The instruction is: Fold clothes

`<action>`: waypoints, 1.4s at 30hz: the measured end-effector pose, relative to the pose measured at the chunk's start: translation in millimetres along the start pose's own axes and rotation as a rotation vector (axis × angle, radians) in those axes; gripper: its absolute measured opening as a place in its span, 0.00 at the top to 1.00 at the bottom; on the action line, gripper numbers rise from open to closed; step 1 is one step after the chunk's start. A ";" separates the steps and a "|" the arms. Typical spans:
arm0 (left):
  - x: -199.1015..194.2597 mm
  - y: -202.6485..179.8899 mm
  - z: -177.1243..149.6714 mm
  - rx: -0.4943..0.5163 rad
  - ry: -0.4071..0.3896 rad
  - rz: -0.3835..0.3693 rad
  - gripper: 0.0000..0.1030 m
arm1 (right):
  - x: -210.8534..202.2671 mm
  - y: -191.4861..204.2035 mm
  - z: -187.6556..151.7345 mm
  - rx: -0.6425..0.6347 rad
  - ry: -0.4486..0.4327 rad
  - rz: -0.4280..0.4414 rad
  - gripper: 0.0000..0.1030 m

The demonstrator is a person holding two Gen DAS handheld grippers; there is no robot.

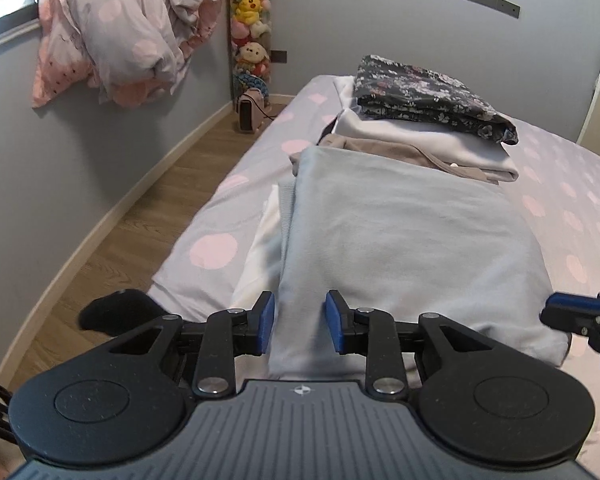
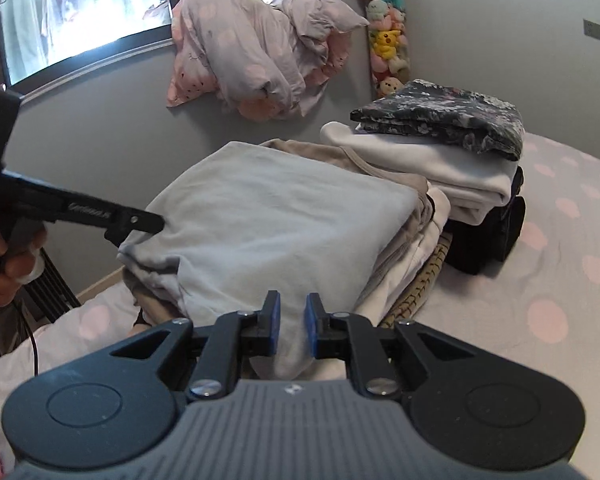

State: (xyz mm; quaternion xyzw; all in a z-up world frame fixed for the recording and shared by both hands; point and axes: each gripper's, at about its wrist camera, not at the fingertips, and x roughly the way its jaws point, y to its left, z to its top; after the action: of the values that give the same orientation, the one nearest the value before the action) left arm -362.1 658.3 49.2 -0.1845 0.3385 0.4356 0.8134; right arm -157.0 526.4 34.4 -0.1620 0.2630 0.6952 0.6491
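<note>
A folded pale-blue garment tops a stack of folded clothes at the bed's near edge. The left claw hovers over its near edge, jaws apart with nothing between them. The right claw is narrowly parted at the garment's corner, gripping nothing. A floral garment crowns the second stack behind. Bare polka-dot sheet lies to the right.

Each claw is showing black linkage arms, silver screws and blue pads. The right claw is sitting on a ribbed grey housing with round black discs.
</note>
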 end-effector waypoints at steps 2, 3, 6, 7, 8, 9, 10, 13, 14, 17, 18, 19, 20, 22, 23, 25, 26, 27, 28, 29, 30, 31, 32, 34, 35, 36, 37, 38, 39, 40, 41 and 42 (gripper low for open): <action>-18.1 0.6 -4.1 -0.007 -0.038 0.002 0.67 | -8.0 2.6 2.1 -0.010 -0.022 0.000 0.82; -28.6 0.1 -6.4 -0.012 -0.058 0.003 0.67 | -15.0 5.2 3.2 -0.020 -0.040 -0.001 0.82; -61.4 -3.1 -13.2 -0.020 -0.119 0.013 0.67 | -37.2 13.7 6.0 -0.050 -0.098 -0.002 0.79; -71.7 -6.6 -14.1 -0.011 -0.136 0.023 0.67 | -46.4 17.5 5.9 -0.061 -0.121 -0.002 0.78; -82.5 -11.0 -15.4 0.002 -0.154 0.034 0.67 | -55.4 21.3 5.7 -0.072 -0.144 -0.001 0.75; -93.7 -16.0 -16.5 0.013 -0.171 0.046 0.67 | -64.4 25.2 5.5 -0.083 -0.167 0.001 0.71; -105.1 -21.4 -17.8 0.021 -0.185 0.059 0.67 | -73.7 29.1 5.2 -0.095 -0.188 0.004 0.70; -133.2 -35.9 -17.7 0.020 -0.216 0.077 0.62 | -101.0 38.9 3.2 -0.118 -0.239 -0.006 0.70; -142.6 -40.9 -18.0 0.018 -0.228 0.078 0.61 | -109.4 41.4 2.6 -0.118 -0.255 -0.007 0.69; -169.0 -53.2 -23.7 0.026 -0.295 0.083 0.43 | -133.7 47.8 0.2 -0.114 -0.300 -0.020 0.60; -177.7 -57.1 -26.3 0.033 -0.319 0.080 0.40 | -140.9 49.8 -1.2 -0.115 -0.311 -0.024 0.55; -185.5 -60.7 -29.0 0.038 -0.338 0.079 0.38 | -147.4 51.8 -2.9 -0.117 -0.319 -0.026 0.52; -192.4 -64.9 -31.9 0.045 -0.354 0.080 0.36 | -153.8 53.8 -4.7 -0.119 -0.327 -0.028 0.43; -205.2 -72.8 -38.9 0.064 -0.387 0.079 0.24 | -164.9 57.2 -9.2 -0.119 -0.337 -0.036 0.30; -211.2 -76.8 -44.4 0.083 -0.404 0.073 0.21 | -169.9 58.6 -12.3 -0.116 -0.346 -0.048 0.23; -221.0 -83.5 -56.1 0.102 -0.429 0.071 0.10 | -179.8 61.5 -19.0 -0.111 -0.366 -0.070 0.14; -225.9 -86.8 -62.0 0.111 -0.442 0.071 0.10 | -184.5 63.3 -23.2 -0.111 -0.380 -0.077 0.11; -229.4 -89.4 -68.0 0.115 -0.449 0.076 0.09 | -188.9 65.8 -27.6 -0.111 -0.393 -0.094 0.04; -232.0 -91.5 -74.3 0.110 -0.456 0.092 0.09 | -192.5 69.1 -32.4 -0.108 -0.407 -0.121 0.02; -234.2 -93.4 -81.0 0.102 -0.465 0.118 0.09 | -195.8 72.5 -37.4 -0.103 -0.419 -0.149 0.01; -236.5 -95.2 -87.6 0.092 -0.475 0.145 0.09 | -199.1 75.9 -42.4 -0.098 -0.432 -0.178 0.01; -237.4 -95.5 -93.5 0.081 -0.478 0.166 0.09 | -202.3 78.6 -47.3 -0.086 -0.449 -0.201 0.01; -238.3 -95.7 -99.4 0.070 -0.481 0.186 0.09 | -205.3 80.7 -52.2 -0.069 -0.471 -0.220 0.01; -238.2 -93.6 -110.2 0.045 -0.485 0.218 0.09 | -212.1 82.8 -60.4 -0.045 -0.506 -0.217 0.01; -239.0 -92.7 -116.7 0.032 -0.489 0.231 0.09 | -214.8 83.8 -63.8 -0.036 -0.515 -0.217 0.01; -239.7 -92.4 -122.3 0.022 -0.491 0.245 0.09 | -216.7 85.1 -66.7 -0.027 -0.520 -0.224 0.01; -239.8 -93.3 -127.6 0.012 -0.488 0.255 0.09 | -218.3 85.6 -69.7 -0.013 -0.528 -0.235 0.01; -239.4 -94.0 -132.3 0.004 -0.484 0.262 0.09 | -219.5 85.4 -72.8 0.008 -0.538 -0.249 0.01; -240.4 -94.5 -137.1 -0.006 -0.484 0.261 0.09 | -220.8 85.1 -76.4 0.024 -0.546 -0.255 0.01; -241.3 -95.0 -142.1 -0.018 -0.483 0.259 0.09 | -221.9 85.3 -79.6 0.027 -0.550 -0.248 0.01; -240.8 -96.7 -145.7 -0.033 -0.482 0.267 0.09 | -222.7 86.0 -82.1 0.021 -0.551 -0.236 0.01; -240.4 -100.8 -149.7 -0.048 -0.486 0.289 0.09 | -223.3 87.7 -84.8 0.015 -0.554 -0.236 0.01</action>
State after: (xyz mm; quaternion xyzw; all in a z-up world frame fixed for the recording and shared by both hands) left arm -430.6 373.2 115.6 -0.0436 0.1459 0.5863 0.7957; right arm -230.0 293.4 106.0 0.0092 0.0604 0.6307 0.7736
